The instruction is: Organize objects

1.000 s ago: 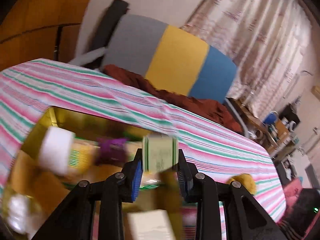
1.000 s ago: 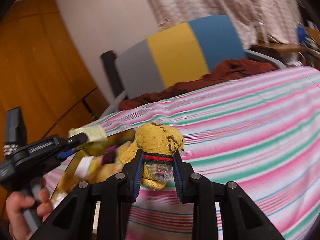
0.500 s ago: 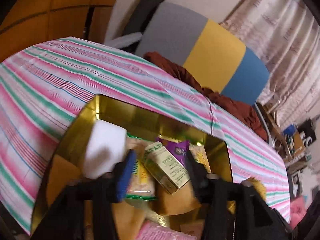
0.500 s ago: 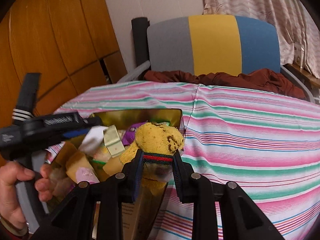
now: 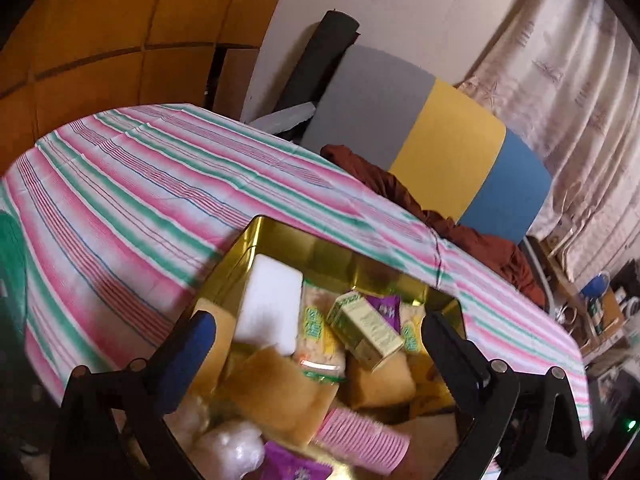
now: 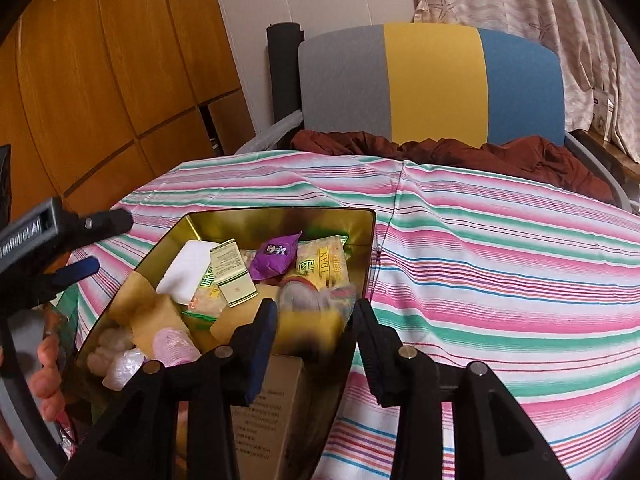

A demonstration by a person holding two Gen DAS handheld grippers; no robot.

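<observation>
Left gripper (image 5: pixel 316 344) is spread wide with nothing between its fingers, hovering over the gold tin (image 5: pixel 280 236) on the striped counter (image 5: pixel 160 200). The green box (image 5: pixel 366 330) lies inside the tin on the snack packets, beside a white block (image 5: pixel 268 304). Right gripper (image 6: pixel 314 318) is also spread wide above the tin's near right corner; the yellow plush toy (image 6: pixel 312 312), blurred, sits between its fingers in the tin.

Both tongs (image 5: pixel 316 340) (image 6: pixel 314 320) now open, loads dropped.
</observation>
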